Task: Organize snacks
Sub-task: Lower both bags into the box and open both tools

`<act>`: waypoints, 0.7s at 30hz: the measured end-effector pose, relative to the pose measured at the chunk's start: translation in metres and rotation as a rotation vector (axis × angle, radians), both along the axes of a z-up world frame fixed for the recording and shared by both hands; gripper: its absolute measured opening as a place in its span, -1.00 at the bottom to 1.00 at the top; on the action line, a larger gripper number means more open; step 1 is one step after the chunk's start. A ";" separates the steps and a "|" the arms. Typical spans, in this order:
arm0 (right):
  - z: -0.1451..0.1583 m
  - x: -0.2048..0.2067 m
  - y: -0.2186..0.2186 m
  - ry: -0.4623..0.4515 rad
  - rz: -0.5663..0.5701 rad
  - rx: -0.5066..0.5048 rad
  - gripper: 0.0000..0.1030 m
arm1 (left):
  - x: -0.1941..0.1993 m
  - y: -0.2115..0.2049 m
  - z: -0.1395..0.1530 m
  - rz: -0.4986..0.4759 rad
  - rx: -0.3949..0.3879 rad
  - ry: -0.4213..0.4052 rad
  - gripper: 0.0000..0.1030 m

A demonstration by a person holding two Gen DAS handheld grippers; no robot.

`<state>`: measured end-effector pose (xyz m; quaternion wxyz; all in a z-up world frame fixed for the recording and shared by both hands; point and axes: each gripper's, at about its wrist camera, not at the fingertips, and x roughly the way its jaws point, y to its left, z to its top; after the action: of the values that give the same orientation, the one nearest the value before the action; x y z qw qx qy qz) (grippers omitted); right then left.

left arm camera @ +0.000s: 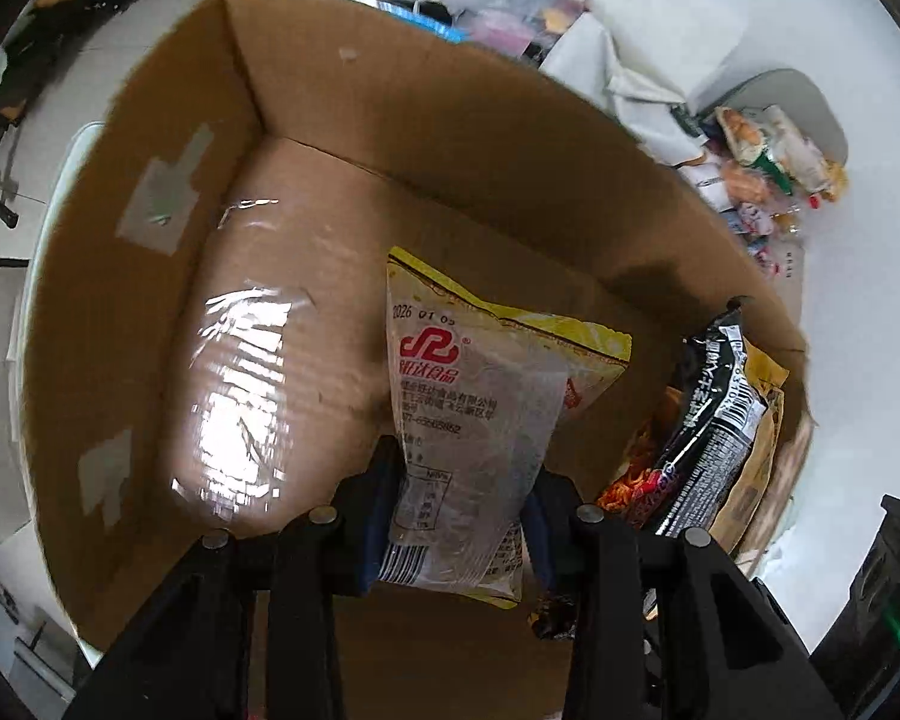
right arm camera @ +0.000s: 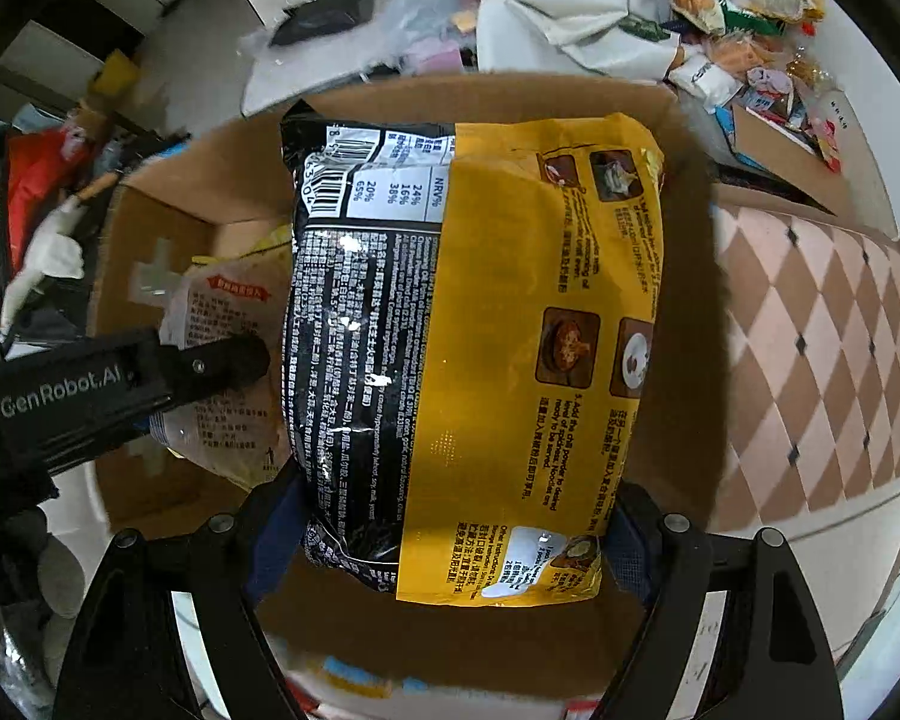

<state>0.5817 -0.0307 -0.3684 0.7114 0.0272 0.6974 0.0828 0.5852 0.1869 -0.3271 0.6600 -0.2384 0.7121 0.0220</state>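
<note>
The left gripper (left arm camera: 465, 516) clamps a clear-and-yellow snack bag (left arm camera: 468, 420) (dated "2026 01 05") over the cardboard box (left arm camera: 150, 300). The right gripper (right arm camera: 456, 528) holds wide a black-yellow noodle pack (right arm camera: 480, 330), "NRV%" at 11 o'clock.

In the right wrist view the large yellow-and-black noodle packet (right arm camera: 480, 354) hides most of the brown cardboard box (right arm camera: 168, 222) floor. The heap of small mixed snack packets (right arm camera: 750, 42) at upper right is too blurred to tell apart. In the left wrist view the bottom edge cuts off the box's near wall.
</note>
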 end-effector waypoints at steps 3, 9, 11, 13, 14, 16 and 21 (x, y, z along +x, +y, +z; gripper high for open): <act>-0.020 0.012 0.005 0.017 0.004 -0.027 0.67 | 0.006 0.000 -0.010 -0.008 0.007 0.015 -0.33; -0.045 0.030 0.011 0.038 0.006 -0.052 0.67 | 0.017 -0.008 -0.019 -0.035 0.023 0.017 -0.32; -0.047 0.031 0.016 0.046 0.016 -0.047 0.67 | 0.018 -0.011 -0.020 -0.042 0.022 0.022 -0.32; -0.053 0.033 0.021 0.065 0.029 -0.034 0.67 | 0.016 -0.012 -0.022 -0.034 0.039 0.037 -0.32; -0.056 0.032 0.022 0.079 0.033 -0.030 0.68 | 0.019 -0.015 -0.026 -0.035 0.041 0.037 -0.31; -0.064 0.037 0.022 0.092 0.038 -0.031 0.70 | 0.017 -0.017 -0.027 -0.048 0.054 0.030 -0.29; -0.062 0.039 0.023 0.057 0.047 -0.045 0.83 | 0.013 -0.021 -0.024 -0.062 0.074 0.007 0.44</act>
<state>0.6209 -0.0073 -0.4299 0.6894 -0.0028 0.7196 0.0827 0.5980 0.1663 -0.3508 0.6661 -0.1915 0.7203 0.0287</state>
